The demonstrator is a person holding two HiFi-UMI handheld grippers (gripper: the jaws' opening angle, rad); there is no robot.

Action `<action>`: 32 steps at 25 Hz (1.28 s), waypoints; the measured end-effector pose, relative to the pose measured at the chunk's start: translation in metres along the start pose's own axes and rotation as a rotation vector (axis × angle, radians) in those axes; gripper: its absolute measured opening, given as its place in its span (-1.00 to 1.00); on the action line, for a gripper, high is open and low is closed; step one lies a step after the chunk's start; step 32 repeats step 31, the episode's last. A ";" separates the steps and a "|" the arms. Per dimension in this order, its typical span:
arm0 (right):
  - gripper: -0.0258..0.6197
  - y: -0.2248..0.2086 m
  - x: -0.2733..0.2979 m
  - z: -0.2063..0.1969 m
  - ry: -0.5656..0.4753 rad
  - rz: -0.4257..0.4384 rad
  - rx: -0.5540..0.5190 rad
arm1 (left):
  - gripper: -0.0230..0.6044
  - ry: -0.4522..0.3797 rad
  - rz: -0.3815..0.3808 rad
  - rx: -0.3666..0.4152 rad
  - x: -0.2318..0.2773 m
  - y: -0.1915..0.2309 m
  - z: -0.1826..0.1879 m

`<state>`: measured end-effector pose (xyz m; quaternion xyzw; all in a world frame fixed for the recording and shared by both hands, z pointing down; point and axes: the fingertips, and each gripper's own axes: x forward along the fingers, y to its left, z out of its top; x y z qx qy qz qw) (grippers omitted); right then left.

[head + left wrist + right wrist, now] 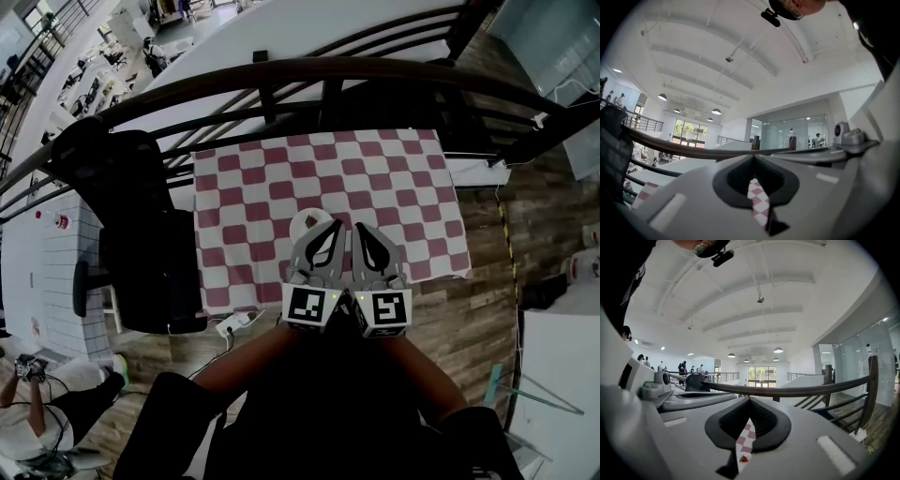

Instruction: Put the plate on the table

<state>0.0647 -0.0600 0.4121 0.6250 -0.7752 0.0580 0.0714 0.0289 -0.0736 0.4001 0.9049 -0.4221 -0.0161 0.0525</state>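
Observation:
A table with a red-and-white checked cloth [281,187] fills the middle of the head view. Both grippers hang side by side over its near edge. My left gripper [328,228] is shut, and so is my right gripper [365,230]; neither holds anything. A white plate [310,220] lies on the cloth, mostly hidden under the left gripper's tips. In the left gripper view the shut jaws [752,157] leave only a slit of checked cloth [757,201]. The right gripper view shows its shut jaws [750,400] and, through the slit, a white patch with a strawberry print [743,459].
A dark curved railing [309,70] runs behind the table. A black chair [141,244] stands at the table's left, and a white power strip [234,324] lies on the wooden floor below the near edge. A white table corner [562,394] sits at right.

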 end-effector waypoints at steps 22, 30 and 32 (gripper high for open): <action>-0.92 0.001 -0.034 -0.016 0.016 -0.025 -0.029 | -0.90 0.042 -0.044 0.055 -0.021 -0.032 -0.014; -0.92 -0.011 -0.064 -0.027 -0.017 -0.053 -0.026 | -0.90 0.076 -0.064 0.065 -0.031 -0.062 -0.031; -0.92 -0.012 -0.068 -0.029 -0.016 -0.052 -0.034 | -0.90 0.076 -0.062 0.058 -0.032 -0.065 -0.032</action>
